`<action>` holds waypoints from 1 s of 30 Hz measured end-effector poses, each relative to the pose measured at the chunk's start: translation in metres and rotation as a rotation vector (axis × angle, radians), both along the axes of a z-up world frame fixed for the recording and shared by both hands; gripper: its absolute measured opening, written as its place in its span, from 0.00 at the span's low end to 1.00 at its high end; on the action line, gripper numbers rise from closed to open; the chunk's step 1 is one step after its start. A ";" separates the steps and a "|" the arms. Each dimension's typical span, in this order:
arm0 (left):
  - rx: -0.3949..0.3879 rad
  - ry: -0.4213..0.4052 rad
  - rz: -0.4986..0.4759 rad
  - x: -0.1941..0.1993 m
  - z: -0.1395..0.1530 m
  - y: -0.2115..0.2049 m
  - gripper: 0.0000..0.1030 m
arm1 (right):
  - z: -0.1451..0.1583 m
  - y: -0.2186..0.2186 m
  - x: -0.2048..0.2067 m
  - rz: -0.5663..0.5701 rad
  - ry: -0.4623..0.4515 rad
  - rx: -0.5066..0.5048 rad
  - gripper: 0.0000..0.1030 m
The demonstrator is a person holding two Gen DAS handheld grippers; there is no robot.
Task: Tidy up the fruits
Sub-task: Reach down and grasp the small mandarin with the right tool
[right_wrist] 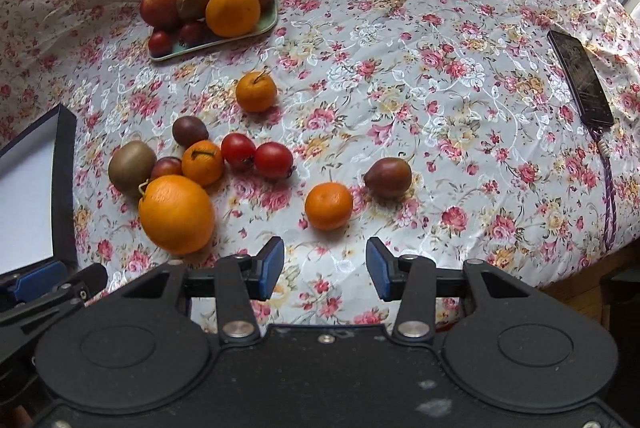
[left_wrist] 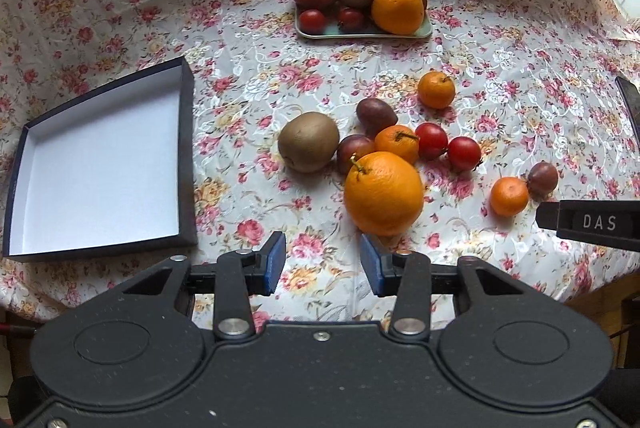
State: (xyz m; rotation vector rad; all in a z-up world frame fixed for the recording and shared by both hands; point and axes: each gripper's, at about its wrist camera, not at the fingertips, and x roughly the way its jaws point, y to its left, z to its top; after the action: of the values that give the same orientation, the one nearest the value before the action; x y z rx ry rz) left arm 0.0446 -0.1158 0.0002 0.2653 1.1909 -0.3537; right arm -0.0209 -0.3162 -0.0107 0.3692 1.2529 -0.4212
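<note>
Loose fruit lies on the flowered tablecloth: a big orange (left_wrist: 383, 193) (right_wrist: 176, 214), a kiwi (left_wrist: 309, 141) (right_wrist: 131, 163), several mandarins (left_wrist: 436, 90) (right_wrist: 328, 206), two red tomatoes (left_wrist: 464, 153) (right_wrist: 273, 160) and dark plums (left_wrist: 376, 116) (right_wrist: 388, 177). An empty dark box with a white inside (left_wrist: 96, 164) (right_wrist: 28, 196) sits at the left. My left gripper (left_wrist: 323, 262) is open just short of the big orange. My right gripper (right_wrist: 325, 266) is open, just short of a mandarin.
A pale tray (left_wrist: 362, 32) (right_wrist: 208, 46) at the back holds an apple, kiwis, an orange and small red fruits. A phone (right_wrist: 581, 78) with a cable lies at the right. The table's front edge runs just under both grippers.
</note>
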 end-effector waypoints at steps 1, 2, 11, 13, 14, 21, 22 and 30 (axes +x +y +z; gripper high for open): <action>-0.005 0.014 -0.004 0.005 -0.002 -0.006 0.50 | -0.001 -0.005 0.003 -0.012 -0.001 0.004 0.45; -0.013 0.028 -0.007 0.010 -0.004 -0.011 0.50 | -0.003 -0.011 0.007 -0.025 -0.003 0.011 0.45; -0.030 0.090 -0.043 0.033 -0.029 -0.043 0.50 | -0.032 -0.034 0.033 -0.033 0.009 0.063 0.45; -0.040 0.115 -0.033 0.037 -0.034 -0.043 0.50 | -0.039 -0.036 0.036 -0.032 0.018 0.055 0.45; -0.044 0.127 -0.033 0.038 -0.036 -0.043 0.50 | -0.043 -0.036 0.039 -0.028 0.027 0.048 0.45; -0.062 0.134 -0.049 0.040 -0.045 -0.045 0.54 | -0.069 -0.034 0.048 -0.008 0.086 0.030 0.45; -0.063 0.133 -0.048 0.041 -0.045 -0.046 0.54 | -0.071 -0.034 0.048 -0.007 0.081 0.036 0.45; -0.041 0.122 -0.043 0.041 -0.053 -0.053 0.61 | -0.079 -0.027 0.055 0.022 0.097 0.057 0.45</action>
State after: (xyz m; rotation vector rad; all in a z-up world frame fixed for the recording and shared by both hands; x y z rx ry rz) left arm 0.0856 -0.1688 -0.0532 0.2367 1.2983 -0.4359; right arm 0.0339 -0.3430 -0.0896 0.3864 1.3645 -0.3887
